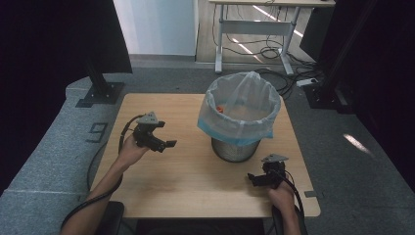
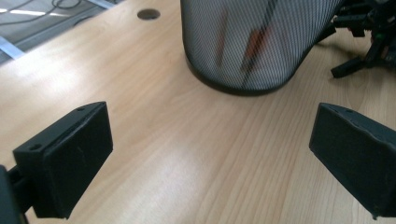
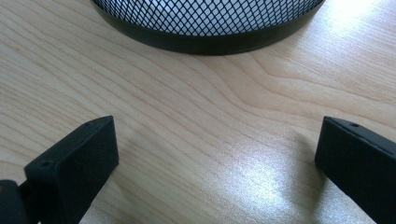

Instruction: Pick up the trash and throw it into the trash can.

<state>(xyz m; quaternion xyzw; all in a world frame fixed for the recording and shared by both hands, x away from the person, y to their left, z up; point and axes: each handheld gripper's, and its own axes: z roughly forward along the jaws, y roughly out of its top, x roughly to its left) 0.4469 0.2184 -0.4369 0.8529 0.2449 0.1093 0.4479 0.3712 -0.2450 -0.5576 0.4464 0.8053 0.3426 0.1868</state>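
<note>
The table (image 1: 166, 186) is pale wood with a wavy brown grain. On it, the bin (image 1: 235, 149) is black wire mesh with a solid black band at its foot, lined with a cloudy white bag (image 1: 242, 105) that has a light blue edge; something orange (image 1: 220, 108) shows inside. Both the left gripper (image 1: 164, 142) and the right gripper (image 1: 254, 178) are matt black with grey top plates, and the floor (image 1: 44, 147) is speckled grey carpet.

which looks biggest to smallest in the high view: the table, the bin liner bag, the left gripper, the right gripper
1. table
2. bin liner bag
3. left gripper and right gripper: they look about alike, so no ranking between them.
</note>
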